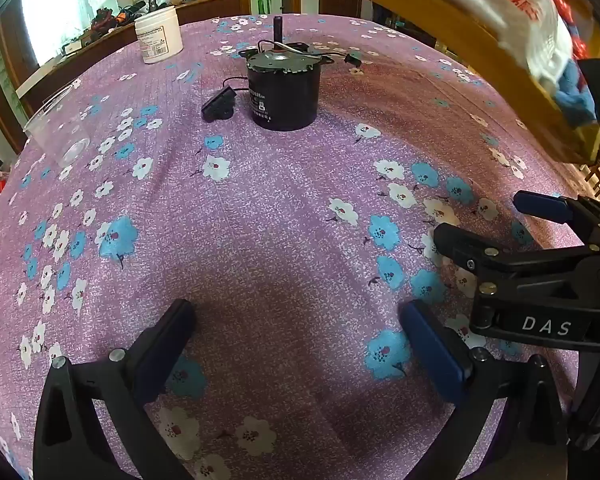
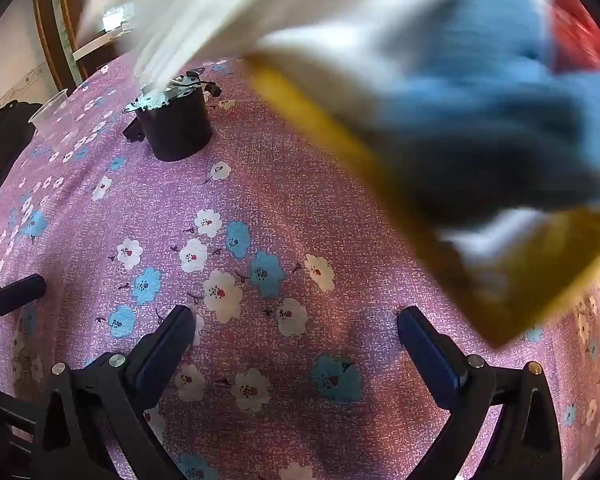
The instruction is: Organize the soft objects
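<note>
My left fingers (image 1: 296, 344) and right fingers (image 2: 294, 340) both released wide, empty, above the floral bench (image 1: 260, 208), blurred yellow tray (image 2: 512, 280) of soft cloths (image 2: 480, 92) hovering at my upper right, black motor (image 1: 283, 90) farther off.

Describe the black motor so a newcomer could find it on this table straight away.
Start from the purple flowered tablecloth. Near its far middle stands the motor, a squat black cylinder with a thin shaft sticking up and wires across its metal top. The white tub and clear plastic cup to its left are pale; it alone is dark.
</note>
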`<action>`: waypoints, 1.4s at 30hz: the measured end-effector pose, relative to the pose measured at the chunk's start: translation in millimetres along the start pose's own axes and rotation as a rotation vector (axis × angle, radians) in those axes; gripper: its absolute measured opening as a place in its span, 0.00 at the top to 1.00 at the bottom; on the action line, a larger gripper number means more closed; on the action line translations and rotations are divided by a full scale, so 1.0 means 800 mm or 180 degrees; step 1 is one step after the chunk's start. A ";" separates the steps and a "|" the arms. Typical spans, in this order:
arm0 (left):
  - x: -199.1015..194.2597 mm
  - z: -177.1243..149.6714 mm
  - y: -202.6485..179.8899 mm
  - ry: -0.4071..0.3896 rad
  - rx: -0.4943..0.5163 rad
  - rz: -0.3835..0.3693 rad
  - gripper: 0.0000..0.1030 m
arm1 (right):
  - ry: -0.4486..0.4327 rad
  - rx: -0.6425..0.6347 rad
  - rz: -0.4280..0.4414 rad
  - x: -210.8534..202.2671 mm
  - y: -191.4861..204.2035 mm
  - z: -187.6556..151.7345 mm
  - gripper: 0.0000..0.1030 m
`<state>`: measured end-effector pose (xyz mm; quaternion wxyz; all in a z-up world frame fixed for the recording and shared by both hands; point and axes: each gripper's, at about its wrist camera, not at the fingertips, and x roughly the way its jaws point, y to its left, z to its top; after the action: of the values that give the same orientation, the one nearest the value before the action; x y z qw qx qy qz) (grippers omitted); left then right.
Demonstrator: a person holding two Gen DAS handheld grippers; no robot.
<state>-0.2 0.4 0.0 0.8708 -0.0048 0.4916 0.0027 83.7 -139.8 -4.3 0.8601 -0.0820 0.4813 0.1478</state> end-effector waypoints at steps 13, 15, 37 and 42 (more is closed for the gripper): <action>0.000 0.000 0.000 0.0000 0.0001 0.0000 0.00 | 0.0006 0.0010 0.0016 -0.002 -0.005 0.002 0.01; 0.000 0.000 0.000 0.0000 0.0001 0.0001 0.00 | 0.0007 0.0006 0.0015 0.001 -0.006 -0.001 0.01; 0.000 0.000 0.000 -0.0001 0.0001 0.0000 0.00 | 0.0006 0.0002 0.0005 0.000 -0.006 0.004 0.01; 0.000 0.000 0.000 -0.0001 0.0001 0.0001 0.00 | 0.0005 0.0002 0.0005 0.000 -0.006 0.004 0.01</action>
<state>0.3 0.1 -0.1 0.8709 -0.0046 0.4915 0.0027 87.8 -143.7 -2.5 0.8597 -0.0814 0.4821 0.1483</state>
